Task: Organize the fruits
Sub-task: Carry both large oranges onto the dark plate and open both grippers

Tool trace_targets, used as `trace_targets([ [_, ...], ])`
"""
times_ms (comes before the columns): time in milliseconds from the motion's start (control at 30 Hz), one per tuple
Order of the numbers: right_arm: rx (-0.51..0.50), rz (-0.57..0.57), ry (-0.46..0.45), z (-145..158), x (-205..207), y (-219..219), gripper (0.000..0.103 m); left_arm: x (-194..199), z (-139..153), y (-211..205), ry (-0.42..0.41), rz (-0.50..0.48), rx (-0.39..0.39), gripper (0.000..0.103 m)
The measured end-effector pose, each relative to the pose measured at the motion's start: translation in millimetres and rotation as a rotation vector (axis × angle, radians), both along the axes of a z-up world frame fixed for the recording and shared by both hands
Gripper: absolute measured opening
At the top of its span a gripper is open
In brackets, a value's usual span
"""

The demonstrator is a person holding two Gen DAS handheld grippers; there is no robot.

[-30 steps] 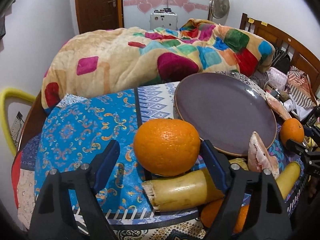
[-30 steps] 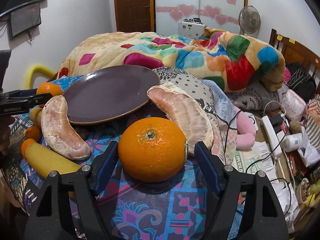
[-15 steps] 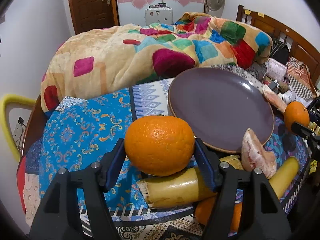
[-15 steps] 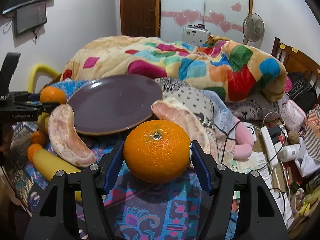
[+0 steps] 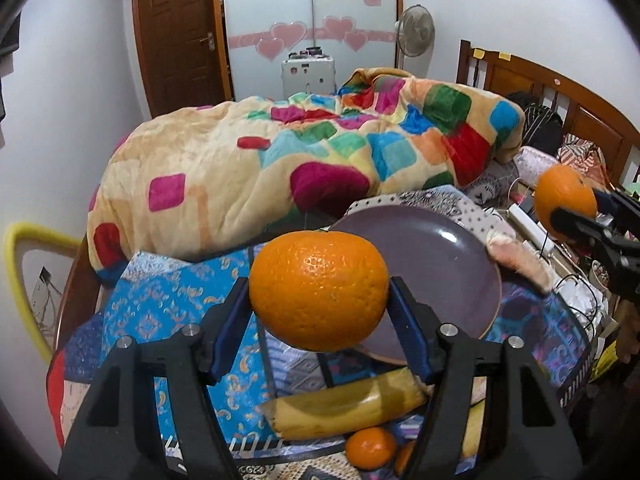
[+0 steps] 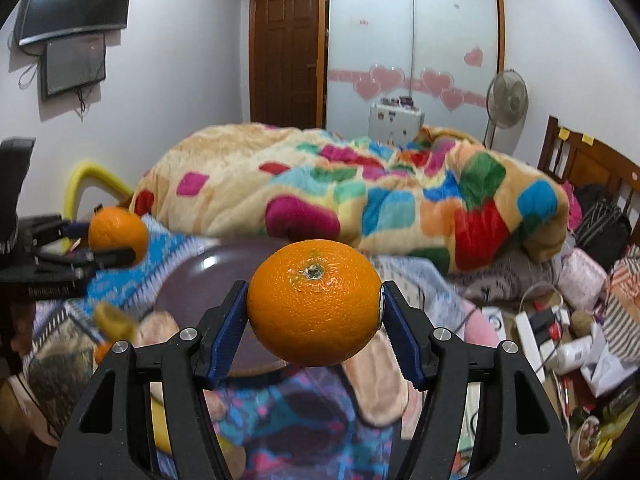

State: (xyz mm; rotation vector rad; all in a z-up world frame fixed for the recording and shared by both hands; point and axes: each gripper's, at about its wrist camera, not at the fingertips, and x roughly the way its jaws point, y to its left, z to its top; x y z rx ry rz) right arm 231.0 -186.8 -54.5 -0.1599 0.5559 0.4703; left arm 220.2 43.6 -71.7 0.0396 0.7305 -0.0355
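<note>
Two oranges are off the cloth-covered table [image 5: 168,304], one in each tool. The left gripper [image 5: 320,320] has its blue pads pressed against the sides of the left orange [image 5: 319,290], which hangs clear above the patterned cloth in front of the dark purple plate [image 5: 436,256]. The jaws have just been closing and now clamp the fruit between them. The right gripper [image 6: 314,328] grips the right orange [image 6: 314,308] the same way, stem scar facing up and toward the camera; its jaws too have just been closing, and the fruit sits squeezed between the blue pads. From the left wrist view, the right gripper shows at the right edge with its orange held above the clutter beside the bed. From the right wrist view, the left gripper shows at the left edge with its orange held above the blue cloth. The plate lies bare on the table, between the two held fruits. Below the left gripper a piece of banana [image 5: 344,408] lies on the cloth, and a small tangerine [image 5: 370,448] sits just beside it near the table's front edge. A peeled pomelo segment [image 5: 516,258] rests against the plate's right rim. Behind the table a colourful blanket [image 5: 304,160] is heaped on the bed.
</note>
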Motion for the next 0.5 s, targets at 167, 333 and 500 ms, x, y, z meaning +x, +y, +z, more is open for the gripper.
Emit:
trace_targets([
  [167, 0.018, 0.006, -0.038, 13.6, 11.5, 8.8, 0.062, 10.4, 7.3, -7.7, -0.016, -0.009, -0.006, 0.067],
  [333, 0.015, 0.018, -0.024, 10.4, 26.9, 20.5, 0.062, 26.6, 9.7, -10.4, -0.010, -0.012, -0.030, 0.067],
  [500, -0.014, 0.041, 0.026, -7.7, 44.9, 33.5, 0.062, 45.5, 2.6, -15.4, 0.022, -0.011, -0.025, 0.067],
])
